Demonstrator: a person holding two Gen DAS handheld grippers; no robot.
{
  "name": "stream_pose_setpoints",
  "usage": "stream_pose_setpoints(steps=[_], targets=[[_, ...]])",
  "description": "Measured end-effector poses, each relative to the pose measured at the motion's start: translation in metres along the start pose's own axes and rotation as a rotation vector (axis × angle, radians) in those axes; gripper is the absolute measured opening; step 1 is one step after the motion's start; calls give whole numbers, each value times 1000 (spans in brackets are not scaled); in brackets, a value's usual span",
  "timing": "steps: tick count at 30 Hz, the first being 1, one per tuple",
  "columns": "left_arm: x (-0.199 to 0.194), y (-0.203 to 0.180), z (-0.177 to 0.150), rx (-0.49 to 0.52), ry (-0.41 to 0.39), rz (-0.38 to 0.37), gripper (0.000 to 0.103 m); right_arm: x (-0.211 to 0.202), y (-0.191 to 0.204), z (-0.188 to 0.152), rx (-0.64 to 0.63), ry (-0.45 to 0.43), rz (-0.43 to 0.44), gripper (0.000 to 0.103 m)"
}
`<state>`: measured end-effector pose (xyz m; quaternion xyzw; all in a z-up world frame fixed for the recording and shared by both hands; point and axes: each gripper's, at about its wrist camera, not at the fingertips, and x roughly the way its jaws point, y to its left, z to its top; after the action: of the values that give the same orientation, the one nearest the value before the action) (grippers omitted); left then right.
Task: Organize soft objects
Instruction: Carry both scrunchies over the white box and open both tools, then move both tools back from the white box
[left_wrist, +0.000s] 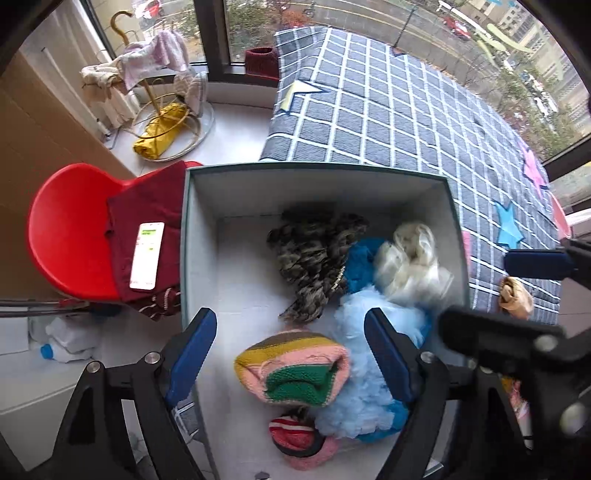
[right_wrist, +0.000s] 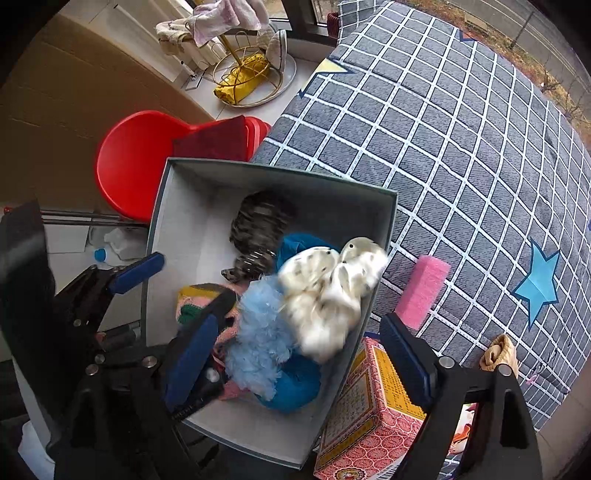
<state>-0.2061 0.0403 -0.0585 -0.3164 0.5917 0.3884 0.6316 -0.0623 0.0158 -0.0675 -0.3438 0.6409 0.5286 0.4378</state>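
Soft objects are piling up inside the open grey box (left_wrist: 188, 236), which is sitting beside the bed (left_wrist: 406, 122) so that things can drop straight in from above. Both tools are hanging over it with their jaws spread wide and nothing pressed between the pads. The left tool (left_wrist: 291, 354) is pointing straight down over the striped knit piece (left_wrist: 291, 369), a chunky wool thing in pink, yellow and green that is lying on the box floor. The right tool (right_wrist: 299, 354) is tilting in over the near corner, and the white fluffy toy (right_wrist: 328, 291) below it is showing blurred, which suggests it is dropping or settling onto the heap. In my judgement both tools are letting go, not reaching.

A pale blue feathery puff (left_wrist: 369, 350) is lying beside the knit piece, light and wispy, over a deeper blue cloth (right_wrist: 295, 384). A dark mottled fabric (left_wrist: 314, 258), crumpled and looking limp, is resting against the far wall.

On the checked quilt of the bed, a pink foam block (right_wrist: 423, 291) and a small tan cloth bundle (right_wrist: 498, 354) are lying outside the box, so they probably remain to be gathered. A patterned cardboard carton (right_wrist: 365, 417) is leaning just beside the box wall.
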Motion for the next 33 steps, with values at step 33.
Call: stream_pose_setpoints(steps=[33], targets=[[-27, -109, 48, 73, 157, -229, 103, -3, -249, -81, 609, 42, -35, 91]])
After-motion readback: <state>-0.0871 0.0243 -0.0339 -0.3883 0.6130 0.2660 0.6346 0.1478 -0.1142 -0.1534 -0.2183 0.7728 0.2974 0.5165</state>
